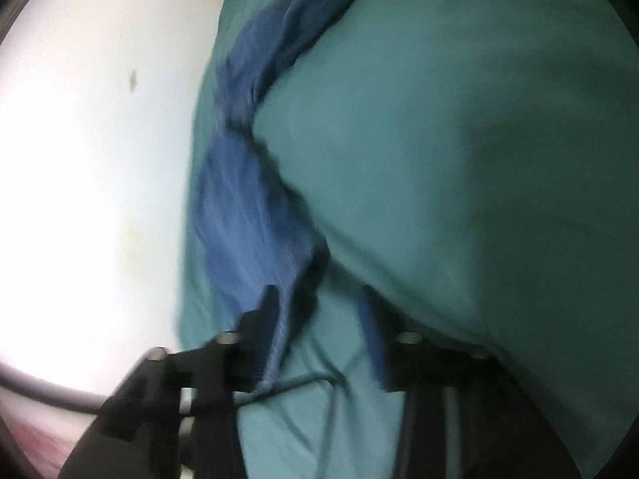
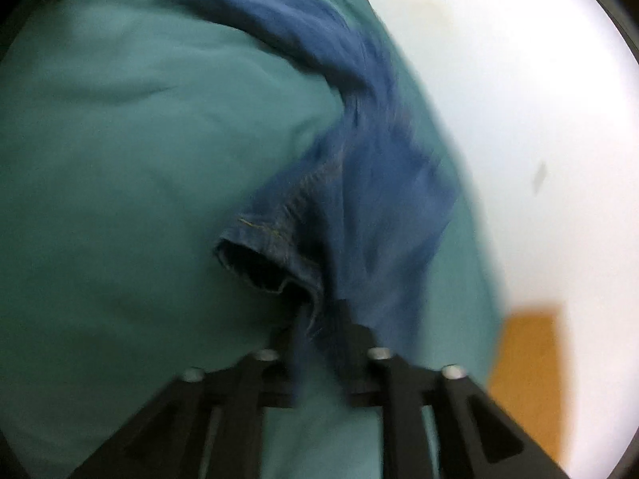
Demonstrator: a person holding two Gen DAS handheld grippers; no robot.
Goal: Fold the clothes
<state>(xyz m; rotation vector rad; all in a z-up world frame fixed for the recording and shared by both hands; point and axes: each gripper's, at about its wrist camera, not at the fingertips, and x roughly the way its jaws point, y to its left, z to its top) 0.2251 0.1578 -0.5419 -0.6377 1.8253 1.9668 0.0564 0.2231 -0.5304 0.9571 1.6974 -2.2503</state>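
A: Left first. Our left tongs [image 1: 319,311] sit low over the teal sheet [image 1: 459,159], and the blue jeans [image 1: 247,207] run away from them in a long strip along the sheet's edge, beside the white floor [image 1: 80,159].

B: Clenched on them?

A: Denim lies between the fingers, but it's blurred; we cannot tell if the pads press. We judge they sit at that end to keep the strip stretched.

B: Right side?

A: Our right tongs [image 2: 319,319] have the jeans [image 2: 359,167] bunched between the fingers, just past an open hem cuff [image 2: 263,255]. Cloth fills the gap, so we read them as grasping the jeans.

B: Why both ends?

A: We think so the leg hangs straight above the teal sheet [image 2: 120,139] before folding. An orange patch [image 2: 527,367] shows at the right edge, unclear what.
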